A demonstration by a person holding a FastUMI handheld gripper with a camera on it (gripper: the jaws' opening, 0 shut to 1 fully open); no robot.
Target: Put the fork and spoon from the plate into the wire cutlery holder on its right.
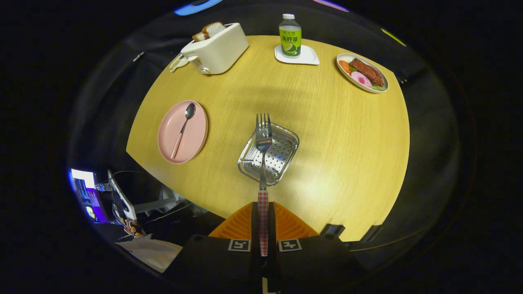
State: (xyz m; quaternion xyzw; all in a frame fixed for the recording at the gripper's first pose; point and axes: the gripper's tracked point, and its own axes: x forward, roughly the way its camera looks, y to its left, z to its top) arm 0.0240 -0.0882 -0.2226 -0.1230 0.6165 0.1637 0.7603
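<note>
Yellow wood table (327, 134) carries everything, with dark booth cloth around its edges; the gripper (263, 220) hangs high above the table's near edge, looking steeply down, its two orange fingers (241, 224) pressed together on the red-checked handle of the fork (263, 163); the fork runs straight out ahead of the fingers, tines farthest away, its head lying over the wire cutlery holder (282, 161) as seen from above; whether the fork touches the holder cannot be told. The holder is a square, perforated metal basket near the middle of the table; to its left, near the table's left edge, the pink plate (196, 134) bears the spoon (182, 130), bowl toward the far side, checked handle toward the near edge. Along the far edge stand a white toaster (216, 51) with bread slices, a green bottle (290, 36) on a white coaster (308, 57), and toward the far right corner an oval dish of food (343, 73).
</note>
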